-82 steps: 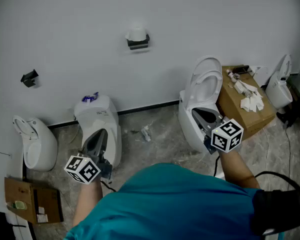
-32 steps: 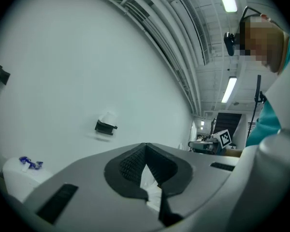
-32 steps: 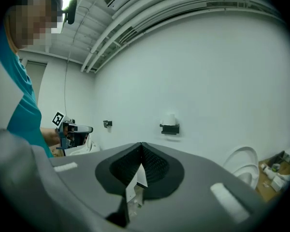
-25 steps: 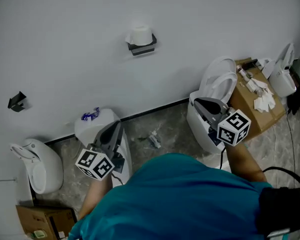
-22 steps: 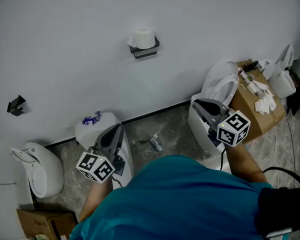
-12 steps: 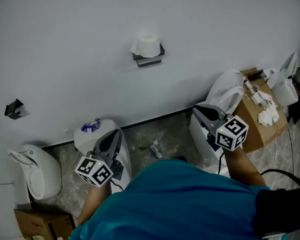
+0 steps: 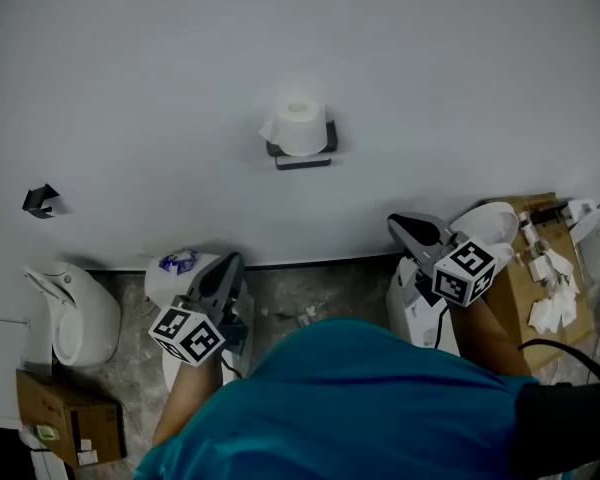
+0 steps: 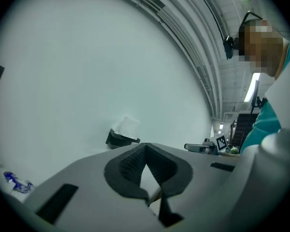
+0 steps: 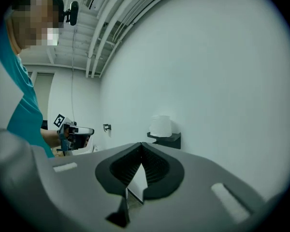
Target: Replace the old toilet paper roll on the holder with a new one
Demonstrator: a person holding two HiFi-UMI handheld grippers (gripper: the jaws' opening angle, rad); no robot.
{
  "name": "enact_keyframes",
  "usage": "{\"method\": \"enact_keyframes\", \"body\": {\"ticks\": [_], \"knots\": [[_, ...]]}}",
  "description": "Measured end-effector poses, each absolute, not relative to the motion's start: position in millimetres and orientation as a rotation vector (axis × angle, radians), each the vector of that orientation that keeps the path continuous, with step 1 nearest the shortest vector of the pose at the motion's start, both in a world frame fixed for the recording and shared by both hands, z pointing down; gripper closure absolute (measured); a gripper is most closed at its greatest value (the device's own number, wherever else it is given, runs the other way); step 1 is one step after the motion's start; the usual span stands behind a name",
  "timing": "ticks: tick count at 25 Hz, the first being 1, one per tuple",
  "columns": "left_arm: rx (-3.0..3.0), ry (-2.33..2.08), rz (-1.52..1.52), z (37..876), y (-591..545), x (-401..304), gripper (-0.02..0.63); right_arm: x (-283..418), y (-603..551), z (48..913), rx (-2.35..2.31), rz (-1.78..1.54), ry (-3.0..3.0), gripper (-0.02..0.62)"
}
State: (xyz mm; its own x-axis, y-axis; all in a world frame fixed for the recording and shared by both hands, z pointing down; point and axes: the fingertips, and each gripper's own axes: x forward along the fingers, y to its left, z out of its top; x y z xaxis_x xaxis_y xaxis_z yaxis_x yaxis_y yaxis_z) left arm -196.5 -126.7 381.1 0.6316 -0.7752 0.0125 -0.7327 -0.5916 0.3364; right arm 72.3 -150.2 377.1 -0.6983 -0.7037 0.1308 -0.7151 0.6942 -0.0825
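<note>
A white toilet paper roll [image 7: 300, 128] stands on a black holder [image 7: 302, 158] fixed to the white wall. The left gripper view shows the roll [image 8: 127, 126] and holder [image 8: 120, 139] ahead, left of centre. The right gripper view has the roll [image 9: 160, 125] on its holder [image 9: 166, 139] ahead, slightly right. My left gripper [image 7: 230, 265] is shut and empty, below and left of the roll, apart from it. My right gripper [image 7: 400, 226] is shut and empty, below and right of the roll. Each gripper shows in the other's view: right gripper [image 8: 203, 148], left gripper [image 9: 75, 131].
A toilet tank [image 7: 170, 268] with a blue scrap on it stands under my left gripper, and another toilet [image 7: 68, 318] lies further left. A toilet [image 7: 485, 226] and a cardboard box [image 7: 545, 278] with paper scraps are at the right. A small black bracket [image 7: 42, 200] hangs on the wall.
Both grippers have moved toward the wall, still shut. The roll and holder now sit lower and larger in the head view, and the floor and toilets have slid down the picture.
</note>
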Motion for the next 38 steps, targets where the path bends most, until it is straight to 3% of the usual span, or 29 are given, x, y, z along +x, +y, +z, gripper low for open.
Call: {"method": "enact_keyframes", "body": {"ticks": [11,29,35,38], "knots": [[2.505,-1.339,-0.221,358,-215,-131,0.601,136,-245,386,1.068,0.252,-2.863,0.594],[2.693,-1.055,-0.209,339,-334,-138,0.594,89,-298,384,1.287,0.239,-2.731,0.594],[2.702,-1.051,-0.126,340,-352,-124,0.323,88,-303,383,1.27,0.234,-2.724,0.594],[2.709,-1.109,-0.059,343,-360,-113,0.22,92,-300,387,1.261,0.241,-2.728,0.594]]}}
